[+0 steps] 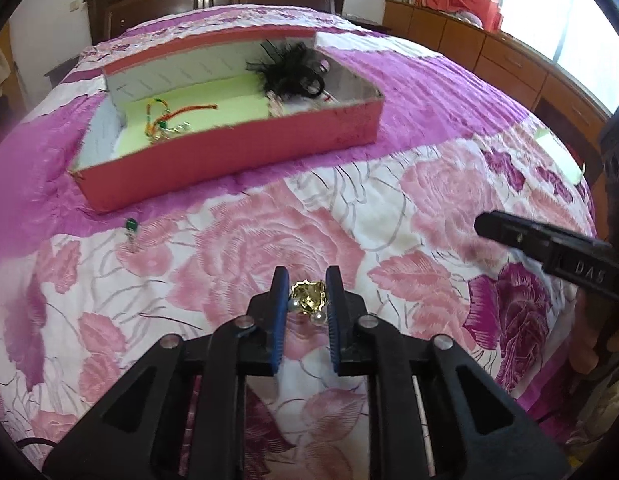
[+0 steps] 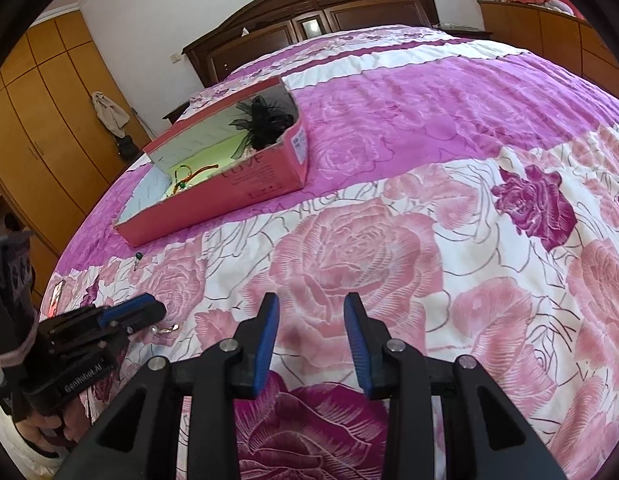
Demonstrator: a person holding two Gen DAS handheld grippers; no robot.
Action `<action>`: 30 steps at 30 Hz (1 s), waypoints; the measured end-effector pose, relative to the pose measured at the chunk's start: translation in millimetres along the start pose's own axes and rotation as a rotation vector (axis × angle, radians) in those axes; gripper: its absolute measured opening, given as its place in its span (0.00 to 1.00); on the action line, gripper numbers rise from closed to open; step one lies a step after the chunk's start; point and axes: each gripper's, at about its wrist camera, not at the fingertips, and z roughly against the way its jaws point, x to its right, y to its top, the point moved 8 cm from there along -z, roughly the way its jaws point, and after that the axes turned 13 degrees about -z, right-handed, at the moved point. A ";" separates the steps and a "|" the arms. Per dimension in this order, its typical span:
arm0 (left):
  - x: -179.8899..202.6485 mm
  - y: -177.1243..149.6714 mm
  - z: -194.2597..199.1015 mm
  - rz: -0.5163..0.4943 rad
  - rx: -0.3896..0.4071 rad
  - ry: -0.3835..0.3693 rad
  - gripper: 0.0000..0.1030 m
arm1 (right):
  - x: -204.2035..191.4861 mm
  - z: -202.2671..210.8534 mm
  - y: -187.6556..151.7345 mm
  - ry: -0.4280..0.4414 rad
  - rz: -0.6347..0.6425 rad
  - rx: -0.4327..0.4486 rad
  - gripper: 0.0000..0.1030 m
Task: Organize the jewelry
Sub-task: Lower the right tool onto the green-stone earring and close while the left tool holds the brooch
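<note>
left tool (image 1: 307,294) narrowly parted around gold brooch (image 1: 308,298), seemingly touching

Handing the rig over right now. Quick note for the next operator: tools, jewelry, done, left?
Left tool: jaws on either side of the gold pearl brooch on the bedspread; whether it is actually gripped I cannot tell.
Right tool: open, empty, over the bedspread.
Pink box: open, further up the bed. Inside: colourful cord bracelets on the green liner at its left end, black feather piece at its right end.
Green earring: loose on the bedspread, in front of the box's left corner.
Done: cord bracelets and feather piece boxed.
Left: brooch, then the earring, into the box.
</note>
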 end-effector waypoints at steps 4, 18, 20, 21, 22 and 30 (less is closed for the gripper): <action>-13.6 2.9 7.3 0.028 0.012 0.021 0.10 | -10.6 -2.8 -0.3 0.009 0.019 -0.005 0.35; -72.3 6.6 32.8 0.109 0.048 0.120 0.10 | -68.7 -16.0 -2.6 0.042 0.105 -0.004 0.35; -82.6 5.0 35.1 0.126 0.049 0.135 0.10 | -78.0 -19.1 -3.1 0.046 0.116 -0.005 0.35; -85.7 4.4 35.8 0.131 0.049 0.139 0.10 | -82.4 -20.7 -3.1 0.047 0.121 -0.005 0.35; -91.8 3.5 36.7 0.140 0.050 0.146 0.10 | -87.6 -22.5 -3.3 0.050 0.127 -0.007 0.35; -123.0 2.8 36.7 0.159 0.053 0.160 0.10 | -121.9 -37.6 -7.9 0.042 0.151 -0.011 0.35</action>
